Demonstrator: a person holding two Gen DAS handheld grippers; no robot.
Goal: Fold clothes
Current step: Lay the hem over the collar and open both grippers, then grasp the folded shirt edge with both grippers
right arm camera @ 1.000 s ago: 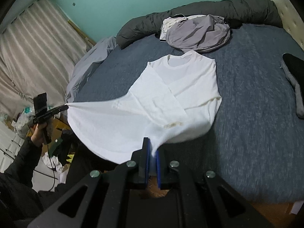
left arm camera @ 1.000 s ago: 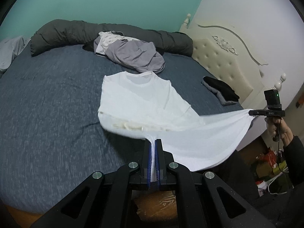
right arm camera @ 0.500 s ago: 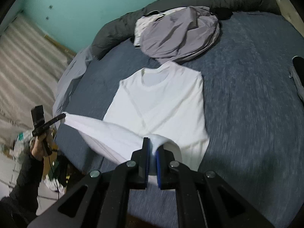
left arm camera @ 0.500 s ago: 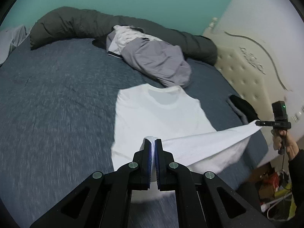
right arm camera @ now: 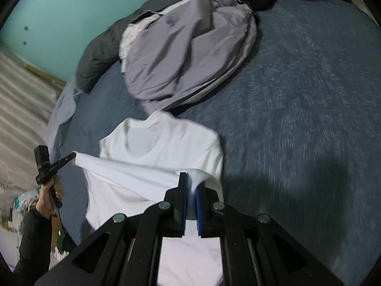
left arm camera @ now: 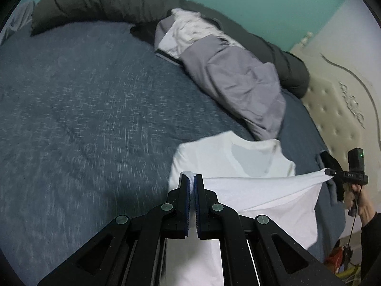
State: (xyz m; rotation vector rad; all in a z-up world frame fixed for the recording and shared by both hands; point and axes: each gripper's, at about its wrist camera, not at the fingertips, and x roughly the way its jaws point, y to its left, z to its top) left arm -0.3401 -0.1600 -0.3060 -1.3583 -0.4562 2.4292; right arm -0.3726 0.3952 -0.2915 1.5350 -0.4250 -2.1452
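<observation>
Left wrist view: your left gripper (left arm camera: pixel 192 178) is clamped on a hem corner of the white T-shirt (left arm camera: pixel 226 152), which lies collar-up on the blue bed (left arm camera: pixel 83 119); your right gripper (left arm camera: pixel 329 172) pinches the other corner.

Right wrist view: your right gripper (right arm camera: pixel 190 178) grips bunched white cloth, the hem raised above the shirt's chest, below the grey garment (right arm camera: pixel 190 54).

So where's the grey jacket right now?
The grey jacket lies crumpled on the blue bed, just beyond the collar of the white shirt and against the dark bolster, upper middle in both views.
</observation>
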